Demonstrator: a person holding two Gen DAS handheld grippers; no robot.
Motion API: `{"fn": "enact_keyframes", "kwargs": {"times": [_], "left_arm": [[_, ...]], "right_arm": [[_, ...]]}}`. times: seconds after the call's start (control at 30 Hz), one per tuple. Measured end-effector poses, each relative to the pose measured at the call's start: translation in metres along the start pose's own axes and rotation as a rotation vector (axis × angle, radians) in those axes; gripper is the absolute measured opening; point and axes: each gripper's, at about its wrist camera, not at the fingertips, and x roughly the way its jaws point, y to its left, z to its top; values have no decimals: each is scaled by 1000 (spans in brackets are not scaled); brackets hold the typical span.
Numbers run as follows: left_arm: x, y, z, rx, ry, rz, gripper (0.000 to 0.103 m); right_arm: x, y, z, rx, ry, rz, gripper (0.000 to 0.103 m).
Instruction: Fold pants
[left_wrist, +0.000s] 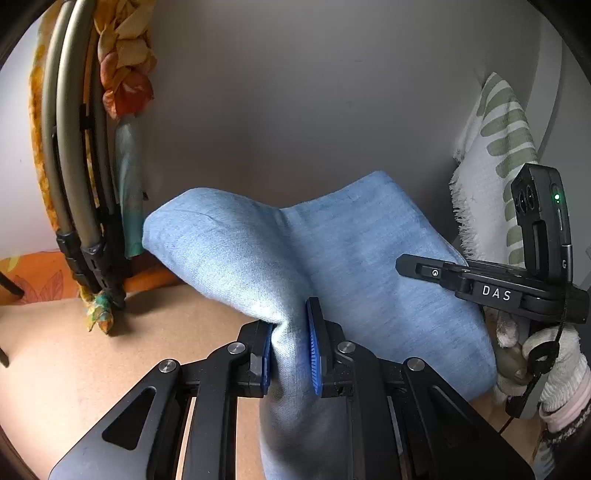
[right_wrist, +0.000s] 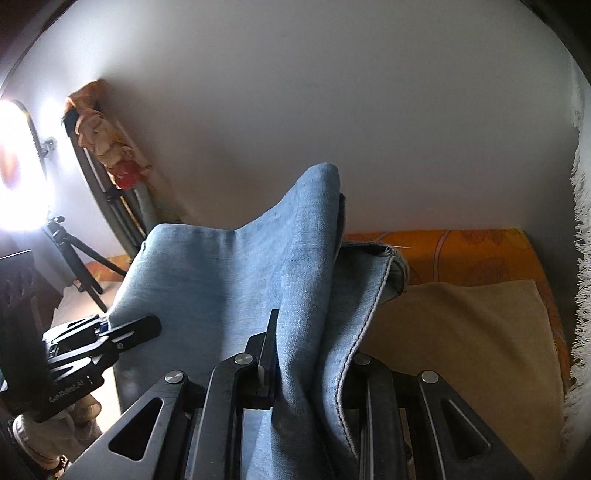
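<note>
Pants (left_wrist: 362, 258) are being held up off the brown surface (left_wrist: 122, 354), bunched and draped between both tools, with the back wall behind them

Left gripper (left_wrist: 290, 354) is being kept narrow, its blue pads (left_wrist: 314, 363) clamping a thick pinch of light-blue denim. Right gripper (right_wrist: 306, 373) is likewise being kept narrow on a gathered fold next to the stitched seam (right_wrist: 364, 325); its far finger is being hidden by cloth, so only the near one is being seen

Handling, as judged: soft, limp denim, moderately heavy, sagging between the two grips, not fragile, not slippery against ribbed pads. No stiffness is being offered, so shape is being set only by where it is pinched

Best hold is being judged as the seamed edge or hem (right_wrist: 397, 269), where layers are doubled and slip less; mid-panel pinches are likely bunching. Hem is hanging toward the surface's right side, above the tan cloth (right_wrist: 461, 332)
</note>
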Motion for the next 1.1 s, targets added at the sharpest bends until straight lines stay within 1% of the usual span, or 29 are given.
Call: {"fn": "enact_keyframes", "kwargs": {"times": [0.23,0.4,0.53,0.63,0.7,0.73,0.8,0.83,0.87,0.9,0.93,0.97,1.0,1.03,1.07,1.1], "left_arm": [[3,-3,4,6,9,18,15],[2,-6,3,18,15,49,17],[-4,-3,2,9,19,78,17],[-14,-2,1,-1,6,88,18],[-28,-4,1,8,-15,87,18],[-34,-7,1,14,-24,89,19],[-51,-14,1,29,-46,87,32],[-58,-18,1,34,-57,90,41],[-68,-21,0,42,-70,90,44],[-78,-23,-2,47,-78,88,44],[-86,-25,-4,46,-83,84,44],[-96,-27,-6,42,-90,78,46],[-106,-28,-9,35,-96,73,49],[-114,-29,-11,27,-102,68,53],[-124,-30,-14,22,-111,66,56],[-133,-32,-17,20,-117,65,56]], "right_arm": [[2,11,1,-11,11,-41,22],[6,12,2,-2,25,-100,33],[2,14,0,-6,17,-157,41],[-9,9,-2,20,8,-190,42],[-19,10,-5,28,-1,-192,42],[-24,13,-6,26,-5,-193,42],[-37,20,-12,11,-21,-204,43],[-45,25,-14,-1,-34,-202,43],[-53,32,-17,-7,-46,-196,44],[-62,38,-20,-14,-60,-188,49],[-74,47,-22,-25,-82,-180,65],[-87,56,-25,-41,-110,-178,73],[-99,67,-28,-63,-130,-182,73],[-106,75,-30,-78,-138,-186,72],[-117,85,-33,-94,-148,-189,72],[-127,93,-36,-101,-155,-185,73]]}}
